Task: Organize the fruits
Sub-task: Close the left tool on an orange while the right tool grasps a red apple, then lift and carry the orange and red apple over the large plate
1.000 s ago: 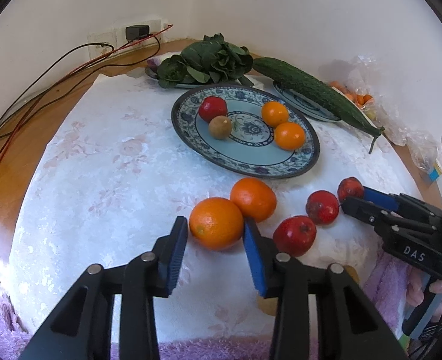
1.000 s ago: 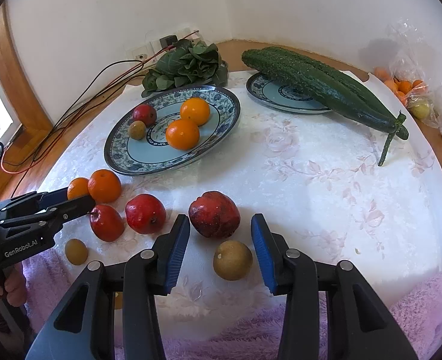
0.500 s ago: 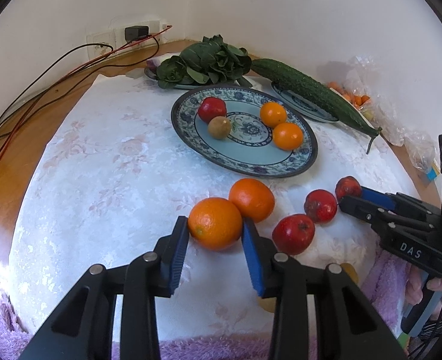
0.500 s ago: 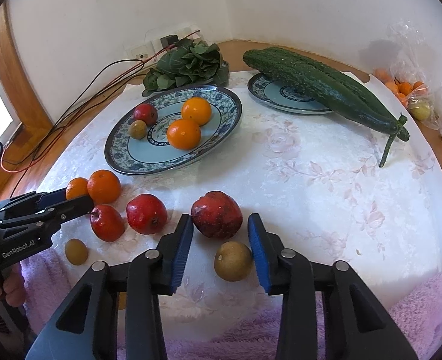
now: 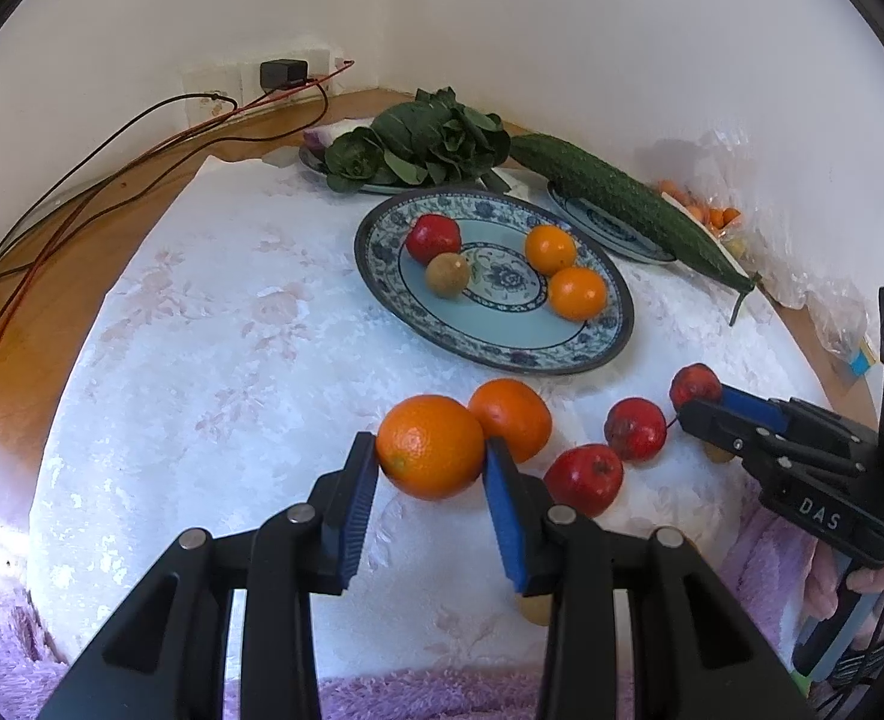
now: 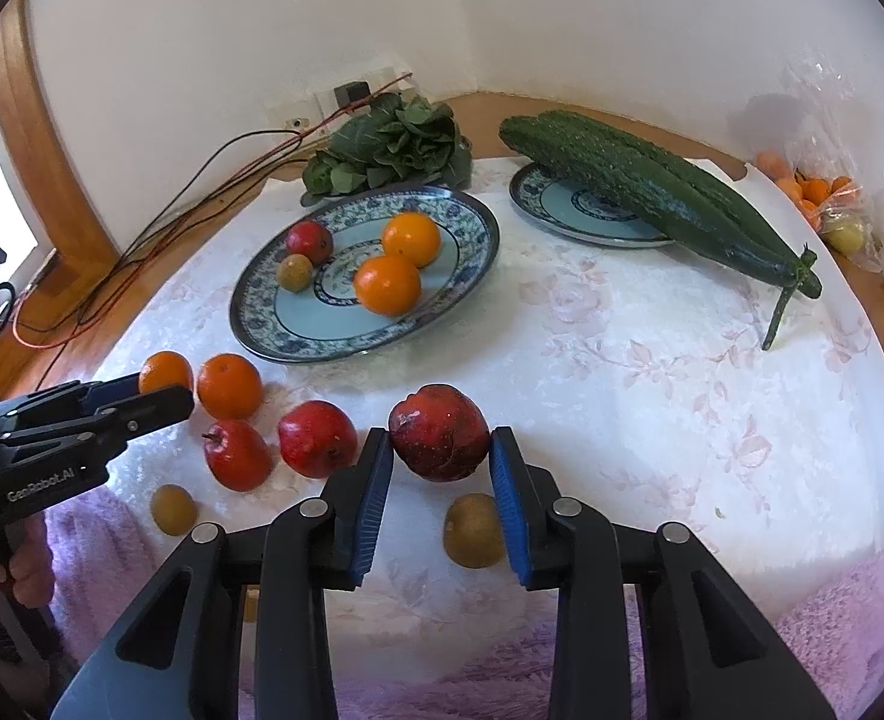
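Since a second ago both grips have tightened: the left hand-held gripper [image 5: 430,459] clamps the orange [image 5: 430,446], and the right hand-held gripper [image 6: 441,450] is closing on the red apple [image 6: 439,432], both fruits at the bench [image 6: 652,396], ready for the plate [image 6: 478,252].

leafy greens [image 6: 391,147] | cucumbers [image 6: 652,189] on small plate [image 6: 553,213] | cables [image 5: 112,162] | plastic bag [image 6: 850,138]

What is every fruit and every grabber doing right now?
left gripper: shut on the big orange.
right gripper: jaws closing on the dark red fruit.
second orange: on the cloth, touching the big orange.
two red apples: loose on the cloth.
fruit plate: holds two oranges, a red fruit, a brown fruit.
cucumbers: lying across the small plate.
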